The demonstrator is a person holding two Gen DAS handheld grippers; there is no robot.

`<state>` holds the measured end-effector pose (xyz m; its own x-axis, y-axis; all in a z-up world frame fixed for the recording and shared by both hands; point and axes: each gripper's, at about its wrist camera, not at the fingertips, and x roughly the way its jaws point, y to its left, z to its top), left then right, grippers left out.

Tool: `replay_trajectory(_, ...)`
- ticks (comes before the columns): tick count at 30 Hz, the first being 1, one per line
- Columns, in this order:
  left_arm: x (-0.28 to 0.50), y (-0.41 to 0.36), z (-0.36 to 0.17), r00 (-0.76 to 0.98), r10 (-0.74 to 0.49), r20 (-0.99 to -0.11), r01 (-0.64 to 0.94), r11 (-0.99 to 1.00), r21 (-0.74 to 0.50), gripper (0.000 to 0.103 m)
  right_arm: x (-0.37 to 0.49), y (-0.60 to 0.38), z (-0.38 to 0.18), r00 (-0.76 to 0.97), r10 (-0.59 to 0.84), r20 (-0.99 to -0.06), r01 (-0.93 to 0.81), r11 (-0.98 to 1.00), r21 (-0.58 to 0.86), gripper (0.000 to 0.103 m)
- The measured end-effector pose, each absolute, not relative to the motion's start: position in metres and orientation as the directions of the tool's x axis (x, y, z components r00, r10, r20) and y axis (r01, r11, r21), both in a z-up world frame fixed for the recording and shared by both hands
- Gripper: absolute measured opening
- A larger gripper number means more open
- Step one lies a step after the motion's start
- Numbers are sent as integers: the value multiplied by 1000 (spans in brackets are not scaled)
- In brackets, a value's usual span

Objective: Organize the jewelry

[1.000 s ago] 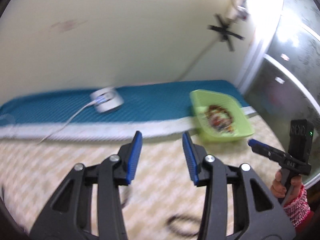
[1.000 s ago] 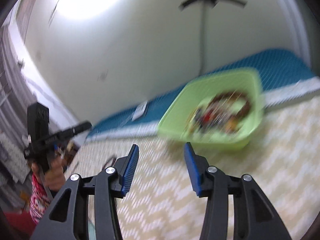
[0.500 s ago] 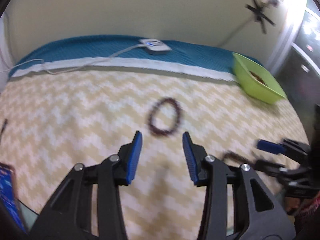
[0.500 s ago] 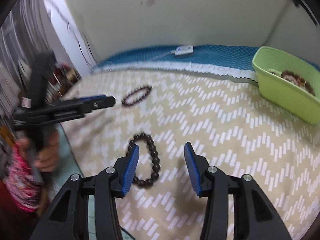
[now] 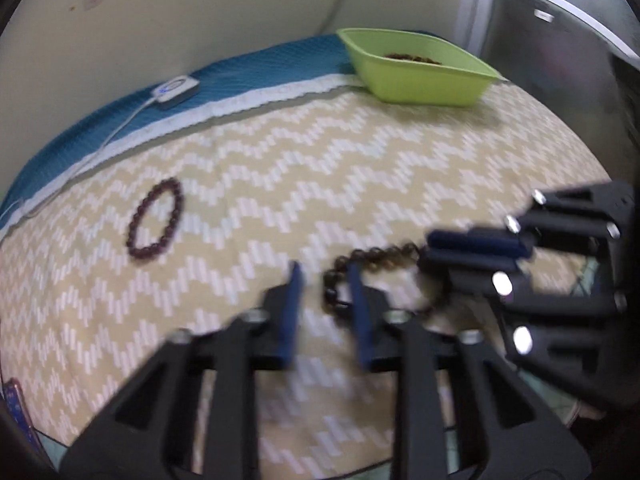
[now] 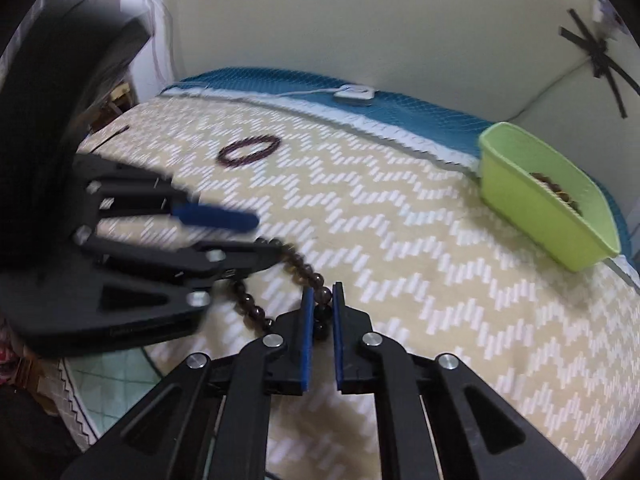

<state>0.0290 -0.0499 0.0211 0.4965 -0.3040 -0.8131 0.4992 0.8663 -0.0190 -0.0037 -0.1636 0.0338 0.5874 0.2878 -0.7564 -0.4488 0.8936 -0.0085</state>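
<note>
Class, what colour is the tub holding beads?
Lime green tub; clearest in the left wrist view.

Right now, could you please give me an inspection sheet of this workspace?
Surface: beige zigzag-patterned mat; teal quilted cover behind it.
Job's things: dark brown bead bracelet stretched between the grippers; maroon bead bracelet lying loose; green plastic bin holding beads.
Clutter: blue item at the mat's edge, unclear.
Grippers: right gripper shut on the dark brown bead bracelet; left gripper has just been closing, gap showing, bracelet's end between its jaws.
Cables: white cable with white controller.
Surroundings: cream wall; black tape cross.
</note>
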Motion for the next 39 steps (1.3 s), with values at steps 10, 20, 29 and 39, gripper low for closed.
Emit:
replay_trajectory(10,78,-106,70,467,-413,-782,541,833,-116,9,24,-236,88,709,340,-618,-353,930,106,0)
replay_trajectory(20,166,-215,109,659,-298,-691,500,860,106,18,119,-351,107,807,232,-543,-96,959,266,11)
replay_trajectory(29,156,-189,75,701,-116,-703,344,919,192,20,56,-358,64,842,195,-503,36,910,413,26)
replay_trajectory(39,100,-128,59,693,-128,-710,318,938,142,30,13,-314,36,814,220,-537,87,869,488,26)
